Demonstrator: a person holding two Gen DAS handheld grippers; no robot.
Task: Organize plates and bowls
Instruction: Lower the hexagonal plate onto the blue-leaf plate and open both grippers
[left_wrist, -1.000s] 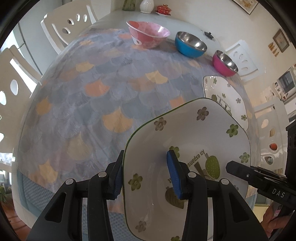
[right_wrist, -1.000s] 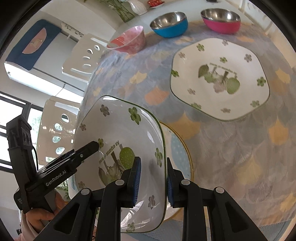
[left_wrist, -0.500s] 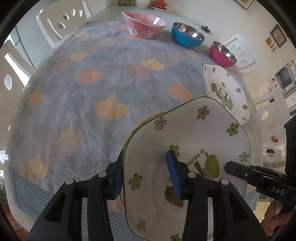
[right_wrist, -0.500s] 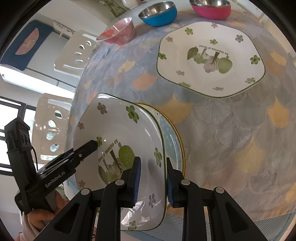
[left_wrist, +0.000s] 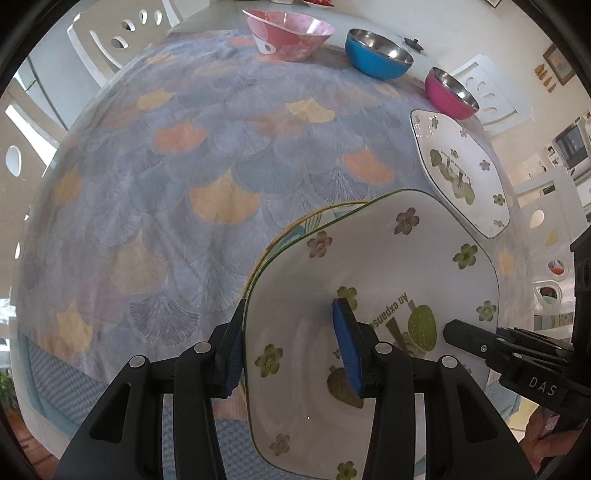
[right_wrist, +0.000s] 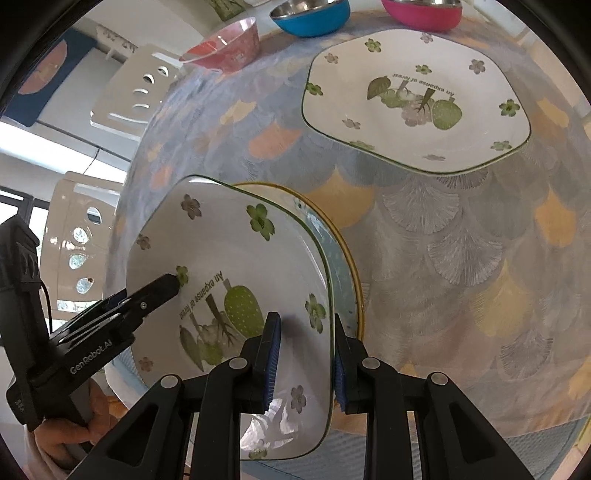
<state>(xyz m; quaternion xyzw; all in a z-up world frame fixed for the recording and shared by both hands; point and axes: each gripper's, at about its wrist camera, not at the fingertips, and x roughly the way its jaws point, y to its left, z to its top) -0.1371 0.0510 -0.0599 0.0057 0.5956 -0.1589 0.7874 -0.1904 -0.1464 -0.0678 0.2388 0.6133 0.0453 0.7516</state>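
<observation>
I have the left gripper (left_wrist: 291, 347) clamped on one rim of the flowered plate (left_wrist: 376, 258), one pad under it and one on its face. My right gripper (right_wrist: 304, 354) is pinched on the opposite rim. Beneath the plate, just past my fingertips, a yellow-rimmed plate (right_wrist: 349, 258) peeks out. A second flowered plate (right_wrist: 417, 99) lies beyond my right fingers on the tablecloth (left_wrist: 184, 166).

Held plate (left_wrist: 369, 280) glossy glazed ceramic, same finish on far plate (right_wrist: 417, 99). Blue bowl (left_wrist: 378, 55) and magenta bowl (left_wrist: 450, 90) have shiny metal insides and smooth coloured outsides; pink bowl (left_wrist: 290, 35) glossy. Desk (left_wrist: 166, 166) cloth matt, claws matt black plastic with ribbed blue pads (left_wrist: 347, 350).
</observation>
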